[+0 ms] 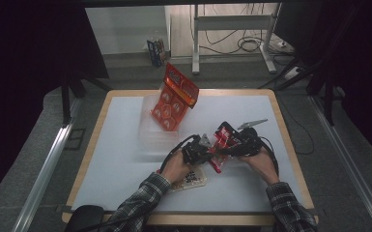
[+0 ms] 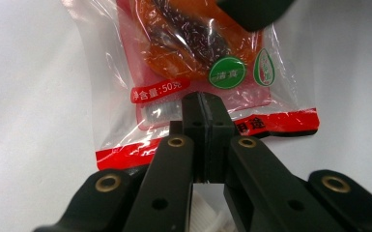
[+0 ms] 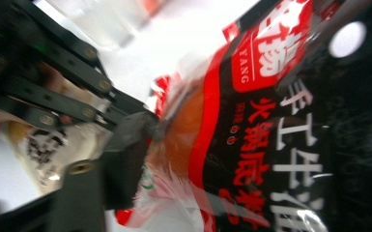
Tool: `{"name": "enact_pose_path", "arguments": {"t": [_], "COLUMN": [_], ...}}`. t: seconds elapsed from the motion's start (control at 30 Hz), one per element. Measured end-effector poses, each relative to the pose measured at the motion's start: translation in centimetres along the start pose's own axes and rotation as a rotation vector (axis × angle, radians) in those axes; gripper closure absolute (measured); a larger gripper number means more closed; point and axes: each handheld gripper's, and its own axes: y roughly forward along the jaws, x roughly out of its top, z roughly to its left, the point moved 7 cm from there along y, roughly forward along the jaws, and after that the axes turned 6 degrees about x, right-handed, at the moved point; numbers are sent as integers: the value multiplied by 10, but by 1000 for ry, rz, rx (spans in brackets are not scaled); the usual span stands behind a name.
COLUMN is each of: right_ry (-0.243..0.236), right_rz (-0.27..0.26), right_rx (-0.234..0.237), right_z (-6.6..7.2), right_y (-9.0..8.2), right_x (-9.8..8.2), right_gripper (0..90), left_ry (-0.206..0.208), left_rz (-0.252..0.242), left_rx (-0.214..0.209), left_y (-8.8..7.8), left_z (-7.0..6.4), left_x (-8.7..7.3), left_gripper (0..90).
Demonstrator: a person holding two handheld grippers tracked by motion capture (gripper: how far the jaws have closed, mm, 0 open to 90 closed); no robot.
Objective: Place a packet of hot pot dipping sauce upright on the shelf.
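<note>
Forearms reach in from the frame's bottom and meet at centre. The left gripper (image 1: pixel 207 151) clamps the sauce packet's (image 1: pixel 221 145) edge; the right gripper (image 1: pixel 232 140), jaws half-wide, straddles the other end.

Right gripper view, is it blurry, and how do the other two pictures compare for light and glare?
Right gripper view: smeared by motion blur, the sauce packet very close. Left gripper view: sharp on the packet print, glare streaks on its clear wrap. High view: dim, dark corners, the white table mat the brightest area.
</note>
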Motion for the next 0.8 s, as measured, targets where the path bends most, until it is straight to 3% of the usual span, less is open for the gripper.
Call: {"name": "enact_pose_path", "arguments": {"t": [0.07,0.1,0.13,0.3,0.5,0.57,0.8], "right_ry": [-9,-9,-22,-17,-36,-56,-114], "right_rz": [-26,-26,-31,-84,-89,-86,-86], "right_rx": [14,14,-2,52,31,8,-35], "right_z": [4,4,7,17,24,27,34], "right_y": [-3,-3,-3,-7,-9,-11,-18], "right_x": [4,4,5,13,17,19,26], "right_gripper": [514,514,584,688,700,702,705], "left_ry": [3,3,12,7,-28,-58,-31], "left_rz": [-3,-3,3,-19,-69,-110,-157], "left_rx": [2,2,7,5,-10,-21,21], "left_y": [0,0,-2,-8,-21,-32,-54], "left_z": [-1,-1,-1,0,2,2,-1], "left_x": [0,0,-1,0,0,1,0], "left_gripper": [900,900,900,894,789,714,460]}}
